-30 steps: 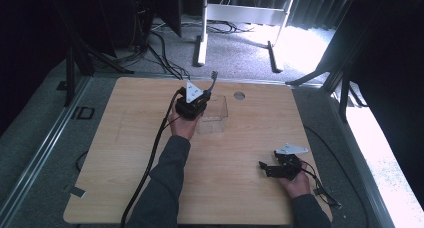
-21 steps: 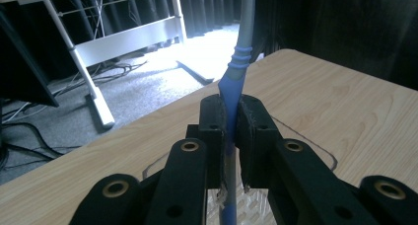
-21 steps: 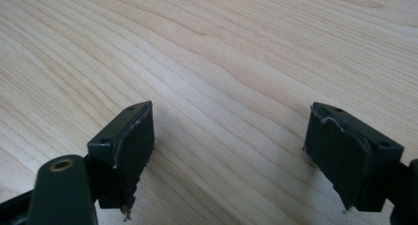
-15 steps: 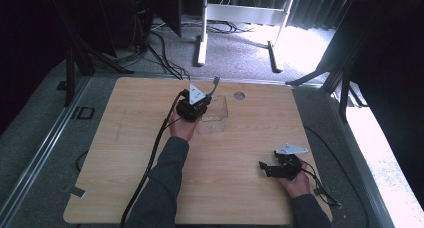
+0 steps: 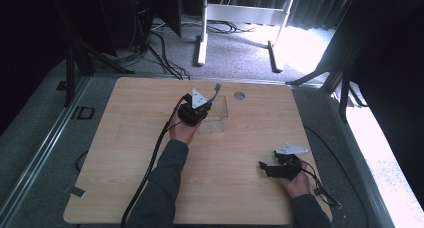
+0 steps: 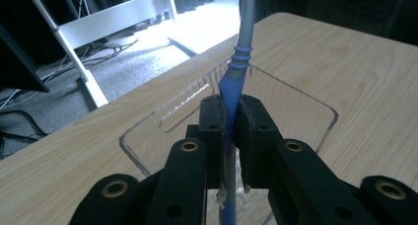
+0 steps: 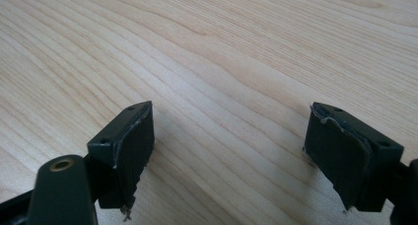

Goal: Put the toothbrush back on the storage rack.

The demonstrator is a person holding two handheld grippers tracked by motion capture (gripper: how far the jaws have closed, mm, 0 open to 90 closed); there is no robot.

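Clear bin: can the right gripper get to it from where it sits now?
Probably yes: the right gripper is open over bare table, nothing between it and the clear bin; the left gripper holding the fork crowds one side.

A pale wooden bench (image 5: 125,153) with a round grommet hole (image 5: 239,95) stands on grey carpet (image 5: 35,138), with a white frame (image 5: 240,13) and tangled cables (image 5: 165,58) beyond.

left tongs (image 6: 230,131): clamped, arm extended | right tongs (image 7: 231,151): jaws wide apart
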